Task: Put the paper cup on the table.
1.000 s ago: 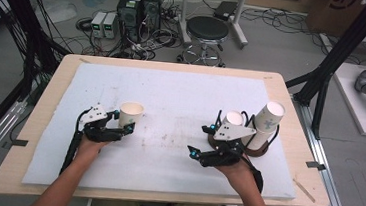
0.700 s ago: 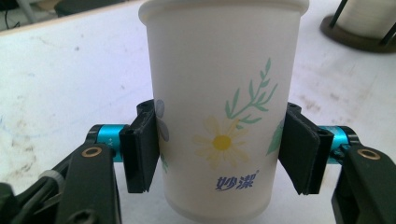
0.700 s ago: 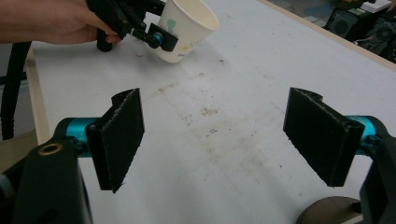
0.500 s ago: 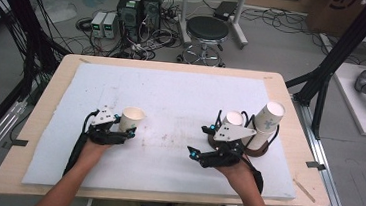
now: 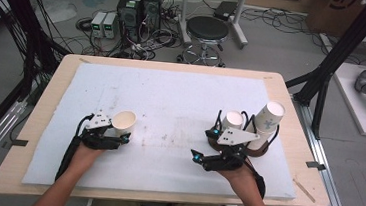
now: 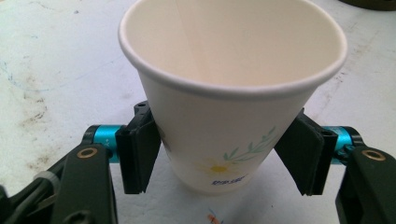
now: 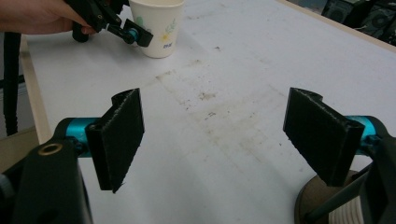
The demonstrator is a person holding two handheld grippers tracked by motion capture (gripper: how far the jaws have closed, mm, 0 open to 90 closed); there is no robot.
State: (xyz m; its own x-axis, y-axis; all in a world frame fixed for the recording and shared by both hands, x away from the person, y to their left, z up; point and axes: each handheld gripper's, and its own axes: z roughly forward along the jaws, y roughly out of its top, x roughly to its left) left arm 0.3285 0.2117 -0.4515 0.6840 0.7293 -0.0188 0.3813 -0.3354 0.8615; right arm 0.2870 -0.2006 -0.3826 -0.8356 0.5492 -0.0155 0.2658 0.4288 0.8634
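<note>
Cup: 1 paper cup (image 6: 219,98) with a daisy print stands upright on the white foam mat (image 5: 181,98), lower left of the high view.

Left gripper: the left gripper (image 6: 219,161) has its 2 jaws on either side of the cup's lower half. They've just been opening, cup between them. In the left gripper view the left pad looks to be just at the cup wall and the right pad stands a bit off it, so no squeeze.

High view extra: from above the cup is just a white rim at the tip of the gripper, can't see the pads there. It does show 2 more cups (image 5: 269,119) in a dark holder (image 5: 262,147) at the right side.

Right gripper: the right gripper (image 7: 224,140) has jaws spread wide, nothing between them but stained mat.

Right gripper view extra: the far cup and the left gripper's tip sit in the upper left of the frame, with the daisy side visible, plus a slice of the holder at lower right.
</note>
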